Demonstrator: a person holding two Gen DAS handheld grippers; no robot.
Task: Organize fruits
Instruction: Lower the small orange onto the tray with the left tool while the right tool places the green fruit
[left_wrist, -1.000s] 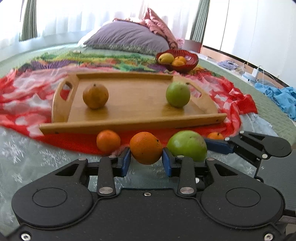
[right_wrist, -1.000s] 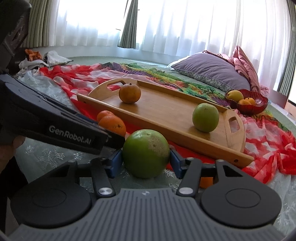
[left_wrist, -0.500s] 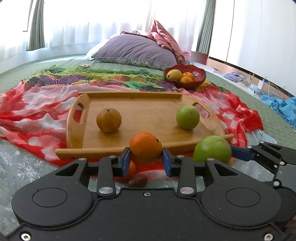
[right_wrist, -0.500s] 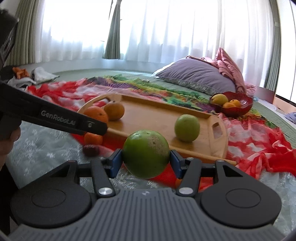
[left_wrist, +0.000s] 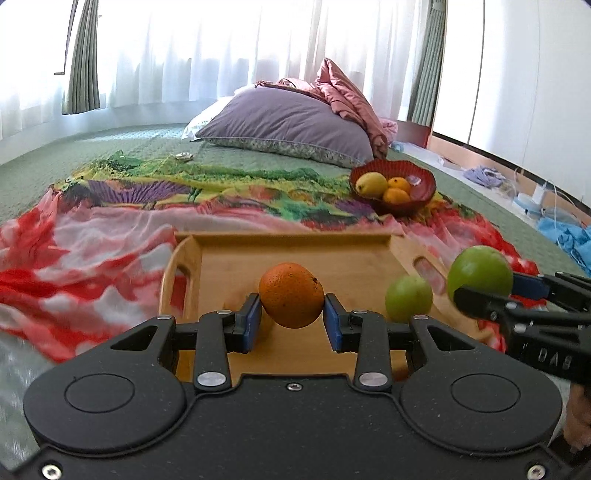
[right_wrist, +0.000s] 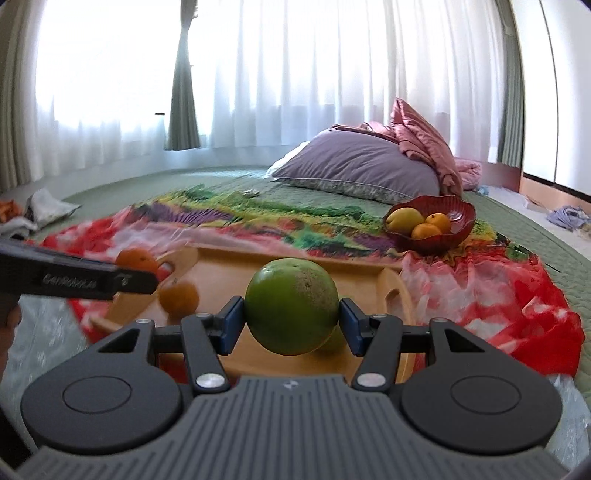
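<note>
- The left gripper (left_wrist: 291, 319) pinches an orange (left_wrist: 291, 294) between its blue pads, held in the air above the near part of the wooden tray (left_wrist: 332, 251).
- The right gripper (right_wrist: 291, 323) clamps a large green fruit (right_wrist: 291, 311) the same way, also lifted over the tray and touching nothing else.
- Judging by how things lie, the sorting is partly done: a smaller green fruit (left_wrist: 409, 298) sits on the tray's right side and a dull orange-brown fruit (right_wrist: 178, 298) on its left, while the red bowl (left_wrist: 421, 186) farther back holds a yellow fruit (left_wrist: 372, 184) and two small oranges.
- What is left, as I judge it, is to set down the two carried fruits, probably on the tray or in the bowl; which place is meant cannot be told.
- Whether more loose fruit lies on the patterned cloth (left_wrist: 92, 240) near the tray's front edge is hidden by the gripper bodies.
- The left wrist view shows the right gripper from the side with its green load, and the smaller green fruit plainly; here the orange-brown fruit is not visible.
- The right wrist view shows the left gripper's arm crossing at left with the orange peeking above it, and the orange-brown fruit; the smaller green one is almost wholly hidden behind the held fruit.
</note>
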